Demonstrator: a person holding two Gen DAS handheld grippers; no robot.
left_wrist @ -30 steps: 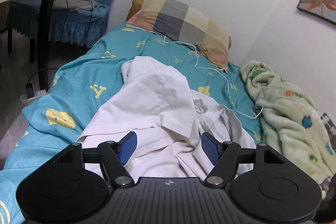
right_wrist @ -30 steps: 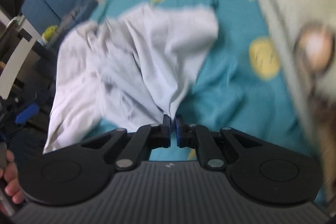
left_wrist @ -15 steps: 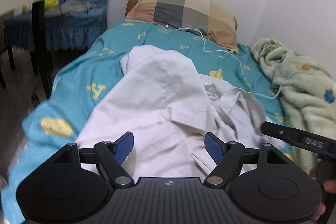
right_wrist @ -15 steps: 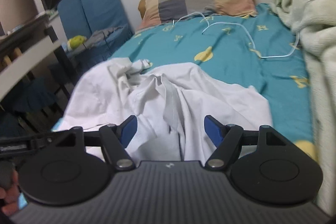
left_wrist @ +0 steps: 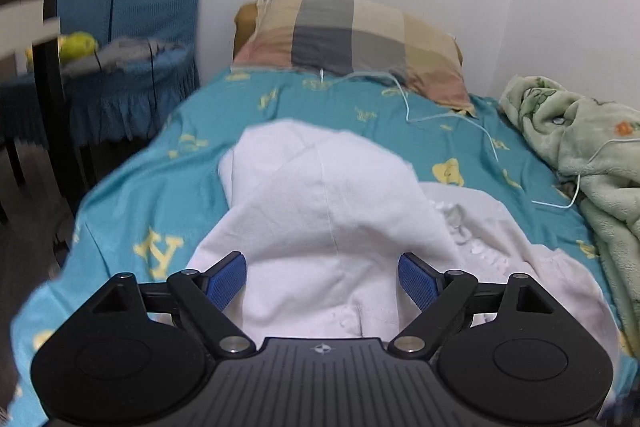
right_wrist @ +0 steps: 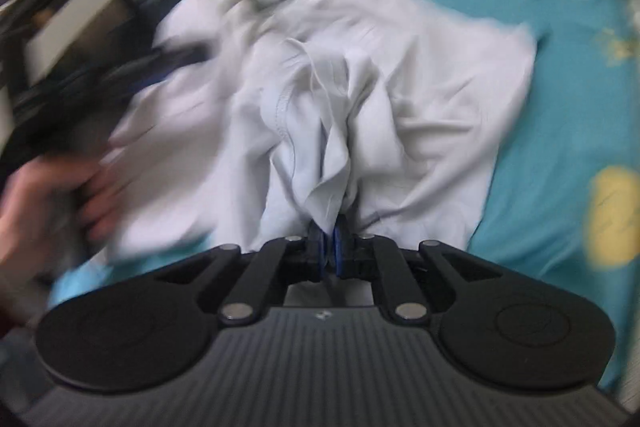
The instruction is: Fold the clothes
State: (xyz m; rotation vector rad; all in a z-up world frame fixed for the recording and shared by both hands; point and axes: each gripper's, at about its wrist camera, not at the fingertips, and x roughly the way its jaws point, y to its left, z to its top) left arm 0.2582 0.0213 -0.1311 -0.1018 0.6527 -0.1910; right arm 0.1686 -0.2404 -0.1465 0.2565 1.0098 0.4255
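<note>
In the left wrist view, a blue-covered chair (left_wrist: 132, 39) stands at upper left with a yellow-green object (left_wrist: 78, 45) on its seat. At centre, my left gripper (left_wrist: 322, 281) hangs with jaws spread wide and gripping nothing, its blue pads on either side of a white garment (left_wrist: 332, 227) heaped on the teal bedsheet (left_wrist: 168, 187). A checked pillow (left_wrist: 348, 39) lies at upper centre, a thin white cable (left_wrist: 452, 115) trailing from it toward the pale green blanket (left_wrist: 592, 163) bunched at right.

In the blurred right wrist view, my left hand (right_wrist: 44, 203) shows at the left edge on a dark handle. At lower centre, my right gripper (right_wrist: 328, 247) is clamped tight on a gathered fold of the white garment (right_wrist: 400, 99), which spreads over the teal bedsheet (right_wrist: 560, 155).
</note>
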